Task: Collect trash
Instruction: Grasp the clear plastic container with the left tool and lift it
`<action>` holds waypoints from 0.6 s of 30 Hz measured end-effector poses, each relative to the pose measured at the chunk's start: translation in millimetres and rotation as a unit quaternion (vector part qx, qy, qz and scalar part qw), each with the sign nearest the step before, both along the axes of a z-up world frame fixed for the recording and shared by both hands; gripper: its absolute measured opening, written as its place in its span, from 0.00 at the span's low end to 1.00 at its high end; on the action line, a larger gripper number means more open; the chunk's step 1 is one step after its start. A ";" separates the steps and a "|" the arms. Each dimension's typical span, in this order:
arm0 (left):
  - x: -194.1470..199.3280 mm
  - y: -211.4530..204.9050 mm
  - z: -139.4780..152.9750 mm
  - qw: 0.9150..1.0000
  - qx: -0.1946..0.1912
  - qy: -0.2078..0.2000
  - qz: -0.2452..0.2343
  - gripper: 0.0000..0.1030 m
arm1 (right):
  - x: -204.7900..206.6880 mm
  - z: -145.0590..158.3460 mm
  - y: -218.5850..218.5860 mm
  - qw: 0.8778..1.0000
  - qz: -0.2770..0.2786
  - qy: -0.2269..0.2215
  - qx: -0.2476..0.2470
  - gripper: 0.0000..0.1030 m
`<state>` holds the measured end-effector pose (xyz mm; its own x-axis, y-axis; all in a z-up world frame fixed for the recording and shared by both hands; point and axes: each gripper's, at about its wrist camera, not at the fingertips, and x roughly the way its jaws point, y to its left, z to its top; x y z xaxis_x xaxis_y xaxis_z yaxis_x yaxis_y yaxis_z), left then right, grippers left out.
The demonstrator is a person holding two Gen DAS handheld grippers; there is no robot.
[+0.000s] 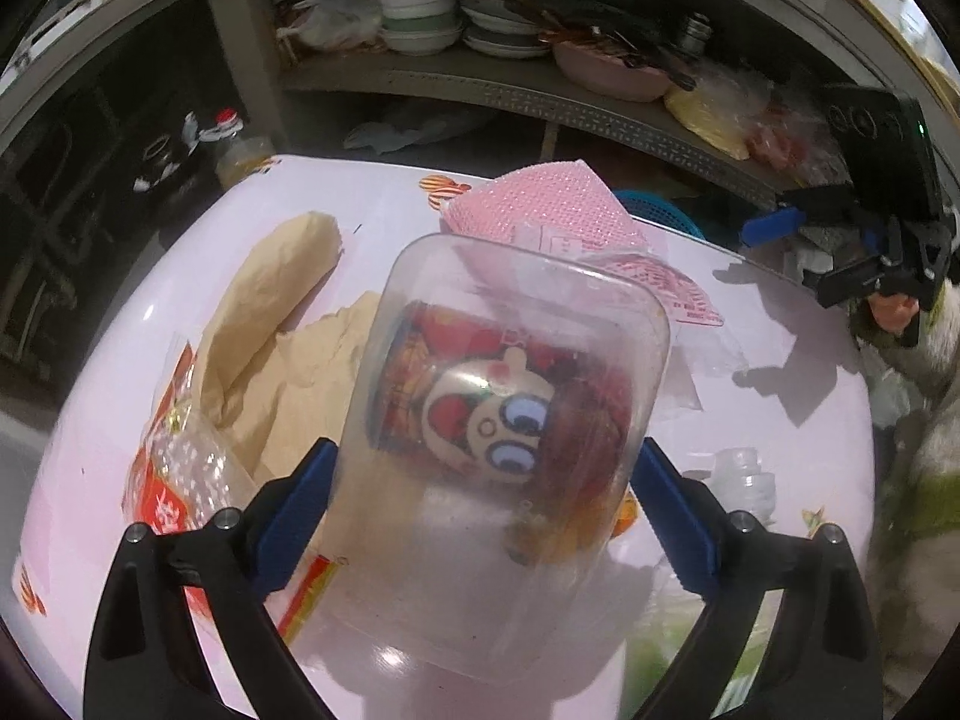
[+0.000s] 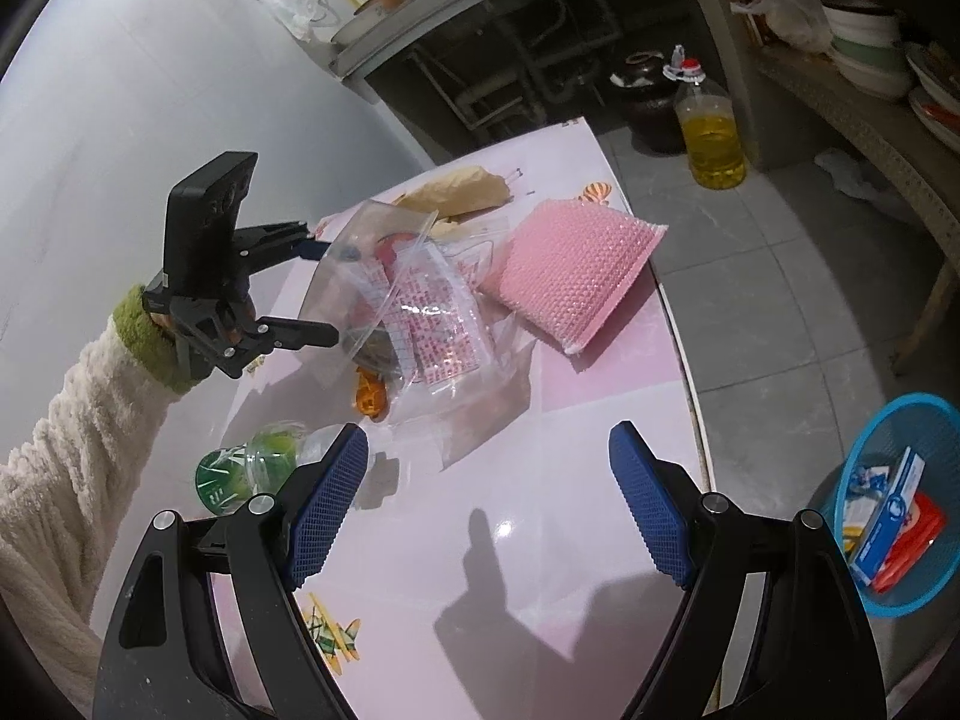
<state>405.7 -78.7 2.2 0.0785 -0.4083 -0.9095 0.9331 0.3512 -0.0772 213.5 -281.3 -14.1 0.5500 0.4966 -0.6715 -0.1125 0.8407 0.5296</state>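
My left gripper [image 1: 480, 510] is shut on a clear plastic container [image 1: 498, 420] with a red cartoon wrapper inside, held just above the pink table [image 1: 780, 408]. In the right wrist view the left gripper [image 2: 321, 291] holds that container [image 2: 360, 276] over the table's far left. My right gripper [image 2: 489, 504] is open and empty above the near table. On the table lie a pink bubble-wrap mailer [image 2: 570, 270], clear zip bags with red print [image 2: 438, 324], a tan paper bag [image 1: 270, 324], and a crushed green-label bottle [image 2: 252, 468].
A blue mesh bin [image 2: 900, 504] with boxes inside stands on the floor right of the table. A bottle of yellow oil [image 2: 711, 132] and a dark pot stand on the floor beyond. Shelves with bowls [image 1: 420, 18] line the back.
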 end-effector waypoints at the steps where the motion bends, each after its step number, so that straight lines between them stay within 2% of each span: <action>1: -1.4 1.1 1.4 1.000 -0.002 0.004 0.002 0.89 | -0.5 0.6 -0.5 1.000 -0.001 -0.001 0.001 0.77; 5: -13.6 12.2 11.7 1.000 -0.020 0.008 0.015 0.87 | -5.0 5.2 -3.7 1.000 -0.006 -0.007 0.003 0.77; 13: -37.6 41.4 39.2 0.995 -0.082 -0.003 0.063 0.85 | -7.6 13.4 -0.6 1.000 -0.002 -0.024 -0.009 0.77; 15: -43.2 50.4 46.1 0.992 -0.102 -0.006 0.078 0.85 | -7.3 16.2 0.9 0.999 0.000 -0.029 -0.017 0.77; 18: -50.1 67.1 58.4 0.982 -0.147 -0.011 0.117 0.85 | -5.0 19.7 3.5 0.999 0.003 -0.037 -0.032 0.77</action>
<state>355.6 -11.6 60.6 0.2187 -0.6210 -0.7527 0.8325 0.5211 -0.1881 208.5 -277.8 5.6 0.5973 0.4574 -0.6587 -0.1542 0.8716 0.4654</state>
